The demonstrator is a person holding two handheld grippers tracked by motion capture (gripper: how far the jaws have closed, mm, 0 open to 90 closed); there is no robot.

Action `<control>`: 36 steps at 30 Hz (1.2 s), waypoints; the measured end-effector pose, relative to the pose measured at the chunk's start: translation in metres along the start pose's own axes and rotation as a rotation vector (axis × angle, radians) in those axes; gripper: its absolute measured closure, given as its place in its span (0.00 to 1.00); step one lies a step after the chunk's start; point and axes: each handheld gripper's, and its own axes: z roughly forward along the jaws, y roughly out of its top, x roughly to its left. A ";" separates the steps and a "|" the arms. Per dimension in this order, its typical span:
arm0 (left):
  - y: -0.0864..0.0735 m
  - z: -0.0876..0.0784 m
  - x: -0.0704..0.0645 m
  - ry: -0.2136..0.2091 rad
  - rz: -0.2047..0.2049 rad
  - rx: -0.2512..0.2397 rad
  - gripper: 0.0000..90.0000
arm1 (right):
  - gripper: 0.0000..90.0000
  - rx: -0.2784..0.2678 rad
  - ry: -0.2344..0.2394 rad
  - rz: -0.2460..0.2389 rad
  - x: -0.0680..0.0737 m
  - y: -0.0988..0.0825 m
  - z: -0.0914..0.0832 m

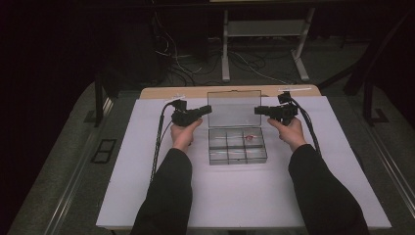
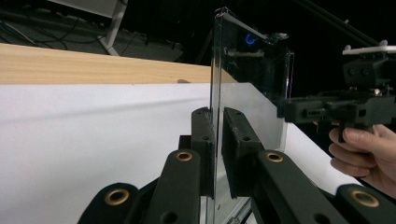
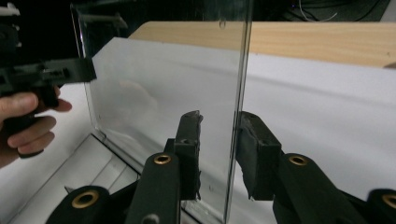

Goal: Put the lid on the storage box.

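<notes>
The upright clear lid (image 1: pixel 234 108) ran nine to three o'clock — left gripper (image 2: pixel 217 135) clamped its edge; right gripper (image 3: pixel 218 140) straddled it unclamped.

— What is under my work?
— A white sheet (image 1: pixel 235 196) on a wooden table (image 1: pixel 156 92).
— And behind it?
— I see a white stand (image 1: pixel 264 29) and loose cables (image 1: pixel 181 61) on the dark floor (image 1: pixel 63 161).

Clear lid (image 1: pixel 234 108), black grippers, perhaps red contents (image 1: pixel 252 137)

The high camera looked down from above; both gripper cameras sat close, facing the clear lid (image 2: pixel 247 93) edge-on from opposite sides.
</notes>
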 end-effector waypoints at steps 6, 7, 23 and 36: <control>0.000 0.000 0.000 0.002 0.003 0.003 0.91 | 0.76 0.016 -0.018 -0.026 0.004 0.016 0.000; 0.000 -0.001 0.000 0.001 0.004 0.003 0.91 | 0.76 0.017 -0.020 -0.025 0.004 0.018 0.000; 0.001 -0.001 -0.004 0.014 -0.002 0.008 0.89 | 0.80 -0.047 -0.006 -0.006 0.004 0.031 -0.003; 0.019 -0.030 -0.024 0.016 0.009 0.051 0.52 | 0.78 -0.091 0.028 -0.037 0.014 0.018 -0.020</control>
